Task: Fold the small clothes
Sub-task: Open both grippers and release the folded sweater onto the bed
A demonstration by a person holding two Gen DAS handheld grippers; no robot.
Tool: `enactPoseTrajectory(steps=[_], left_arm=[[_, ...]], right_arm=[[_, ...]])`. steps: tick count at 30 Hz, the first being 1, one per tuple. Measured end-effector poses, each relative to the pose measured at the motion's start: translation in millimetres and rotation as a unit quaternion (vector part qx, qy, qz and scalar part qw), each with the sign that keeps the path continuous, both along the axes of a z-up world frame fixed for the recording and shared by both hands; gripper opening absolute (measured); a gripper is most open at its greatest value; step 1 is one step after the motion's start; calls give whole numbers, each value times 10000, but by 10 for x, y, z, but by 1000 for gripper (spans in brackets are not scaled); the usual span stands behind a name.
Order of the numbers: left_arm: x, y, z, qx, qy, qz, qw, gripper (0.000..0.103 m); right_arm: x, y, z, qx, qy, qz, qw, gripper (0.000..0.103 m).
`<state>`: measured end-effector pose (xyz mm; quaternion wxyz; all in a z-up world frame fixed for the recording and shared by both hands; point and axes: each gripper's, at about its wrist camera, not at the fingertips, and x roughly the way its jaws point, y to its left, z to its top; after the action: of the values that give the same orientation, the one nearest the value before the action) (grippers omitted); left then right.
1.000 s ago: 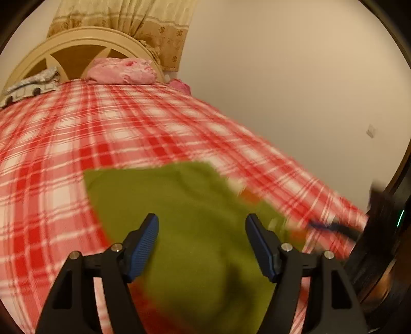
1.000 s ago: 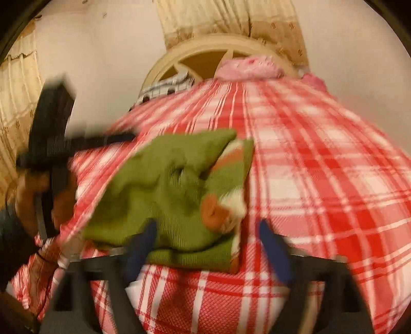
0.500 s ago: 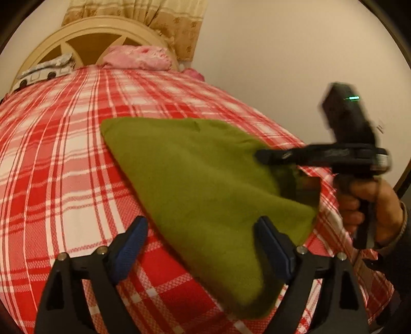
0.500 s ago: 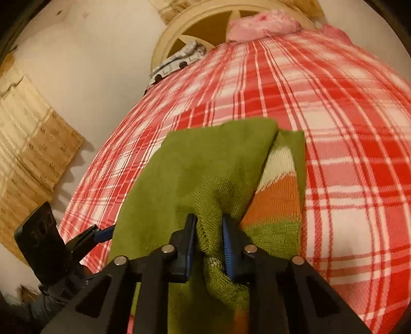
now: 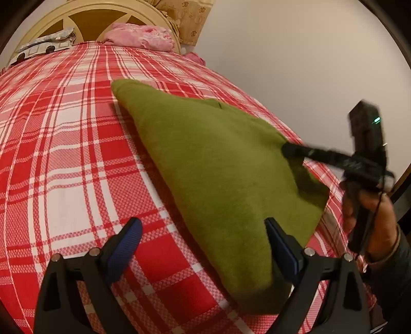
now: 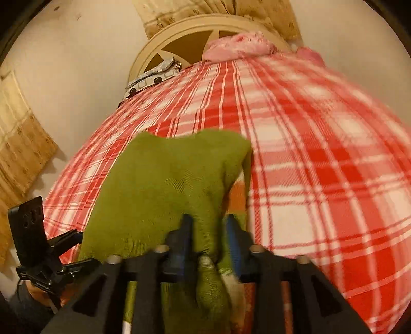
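A small green knit garment [image 5: 218, 167] with orange and white stripes underneath lies on the red plaid bed [image 5: 64, 154]. My left gripper [image 5: 203, 244] is open and empty, its right finger beside the garment's near edge. My right gripper [image 6: 209, 231] is shut on a bunched fold of the garment [image 6: 167, 185] and lifts that edge; it also shows in the left wrist view [image 5: 290, 150], at the garment's right side. The left gripper shows at the lower left of the right wrist view [image 6: 74, 236].
A cream headboard [image 5: 102, 15] stands at the far end with a pink pillow [image 5: 141, 38] and a grey patterned cloth [image 5: 43, 46]. A bare wall [image 5: 295, 64] runs along the bed's right side. Curtains [image 6: 20, 141] hang at the left.
My right gripper went from open to shut on the garment's edge and has pulled it up and over. My left gripper has drawn back from over the garment to its near edge, still open.
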<state>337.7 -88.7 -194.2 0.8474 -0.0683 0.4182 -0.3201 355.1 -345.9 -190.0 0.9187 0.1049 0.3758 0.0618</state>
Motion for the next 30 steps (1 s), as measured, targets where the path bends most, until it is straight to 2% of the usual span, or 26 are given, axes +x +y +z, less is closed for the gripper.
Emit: enactPoseTrajectory(steps=[1, 4, 6, 8, 9, 11, 12, 13, 15, 19, 21, 23, 24, 27, 30], left_arm=[[-15, -5, -3, 19, -8, -2, 10000, 97], [-16, -14, 3, 32, -13, -18, 10000, 98], [-29, 1, 10, 10, -4, -12, 10000, 98], [-60, 25, 17, -23, 3, 1, 10000, 98], [-61, 39, 17, -57, 13, 15, 10000, 98], [-73, 92, 15, -174, 27, 53, 9998, 98], [-71, 146, 16, -321, 48, 87, 9994, 98], [-66, 190, 13, -450, 66, 111, 9989, 98], [-38, 327, -11, -753, 176, 309, 9965, 103], [-12, 446, -53, -1116, 322, 416, 9924, 103], [-30, 432, -47, -1049, 290, 423, 9932, 103], [-44, 373, -24, -893, 259, 427, 9948, 103], [-49, 336, -20, -771, 246, 431, 9958, 103], [-66, 198, 3, -305, 137, 437, 9985, 103], [-118, 143, 8, 61, 18, 451, 9990, 103]], right_arm=[[-30, 33, 83, -145, -133, -16, 9998, 54], [-55, 113, 395, -42, -621, 341, 9975, 55], [74, 226, 492, 68, -649, 673, 9956, 56], [210, 327, 448, 277, -535, 1012, 9930, 56], [326, 366, 356, 410, -306, 1164, 9919, 56], [532, 360, 105, 315, 209, 1064, 9936, 56], [626, 352, -45, 88, 509, 960, 9940, 56], [675, 310, -147, -97, 568, 801, 9951, 56], [648, 256, -128, 13, 401, 775, 9962, 56], [404, 346, 69, -490, 155, 701, 9962, 57], [166, 413, 215, -544, -199, 915, 9941, 57], [-23, 474, 238, -515, -320, 1164, 9914, 60], [-109, 481, 184, -549, -278, 1215, 9907, 61], [-125, 400, -134, -736, 220, 1171, 9901, 61], [-227, 349, -127, -762, 72, 1123, 9907, 61]])
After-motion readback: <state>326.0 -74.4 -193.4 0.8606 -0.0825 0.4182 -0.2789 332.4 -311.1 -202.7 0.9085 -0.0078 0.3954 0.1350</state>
